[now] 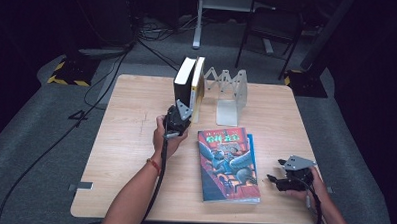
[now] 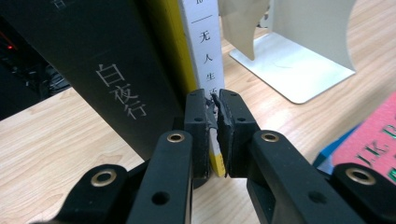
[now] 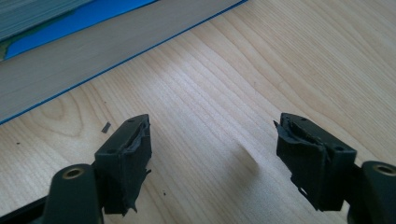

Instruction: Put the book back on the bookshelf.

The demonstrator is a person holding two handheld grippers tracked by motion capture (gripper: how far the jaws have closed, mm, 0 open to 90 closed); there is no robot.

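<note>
Your left gripper (image 2: 214,135) is clamped on the lower spine of the thin white book (image 2: 205,70), keeping it upright against the black book (image 2: 107,79) at the table's (image 1: 130,139) twelve o'clock, left of the bookend (image 1: 230,100). Your right gripper (image 3: 212,158) rests wide apart at four o'clock beside the stacked books (image 1: 228,163), probably ready to take the next one.

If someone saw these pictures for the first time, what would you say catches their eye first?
Probably the two upright books at the table's far middle, beside a metal bookend, with the left hand-held gripper shut on the white-spined one. Next, the colourful book lying flat near the open right hand-held gripper.
</note>
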